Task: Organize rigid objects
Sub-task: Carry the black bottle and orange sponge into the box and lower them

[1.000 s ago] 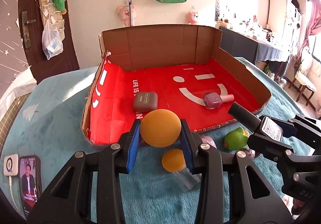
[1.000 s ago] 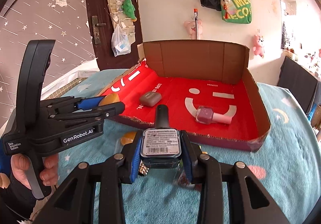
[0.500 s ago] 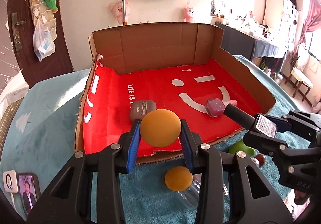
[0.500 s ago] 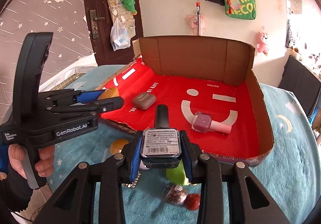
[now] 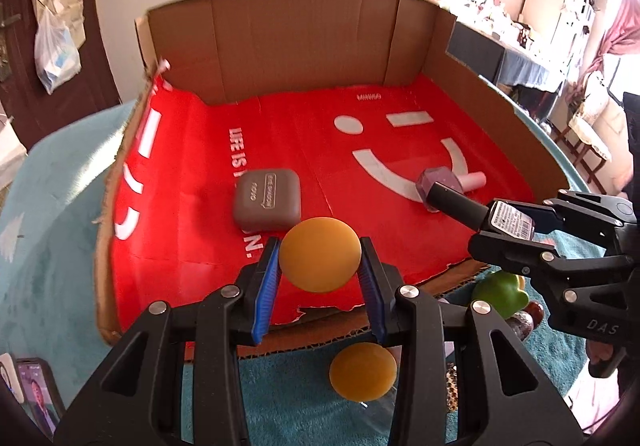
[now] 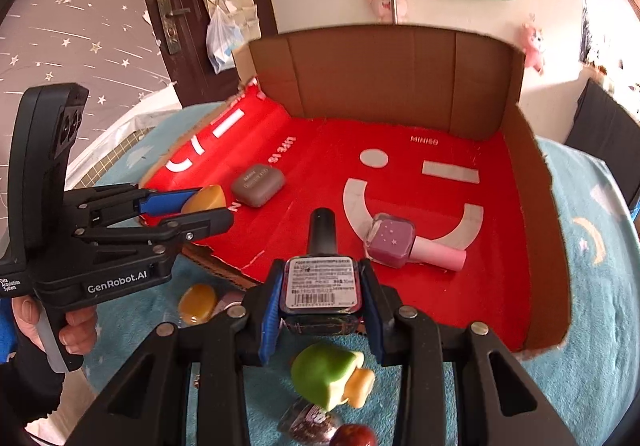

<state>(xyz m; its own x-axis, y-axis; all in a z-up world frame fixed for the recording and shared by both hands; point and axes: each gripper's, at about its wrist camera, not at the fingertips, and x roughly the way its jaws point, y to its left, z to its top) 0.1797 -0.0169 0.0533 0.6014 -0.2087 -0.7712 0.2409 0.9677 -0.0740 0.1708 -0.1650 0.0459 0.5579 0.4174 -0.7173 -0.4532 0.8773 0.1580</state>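
Both grippers are hovering over the cardboard tray's near edge, the left gripper pinching a smooth, probably slippery yellow disc across its width, the right gripper clamping a breakable-looking dark glass bottle by its flat sides.

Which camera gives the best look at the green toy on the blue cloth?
The right wrist view: the green toy lies whole and close, just below the tool, outside the box. In the left wrist view only part of it shows, behind the right tool's frame.
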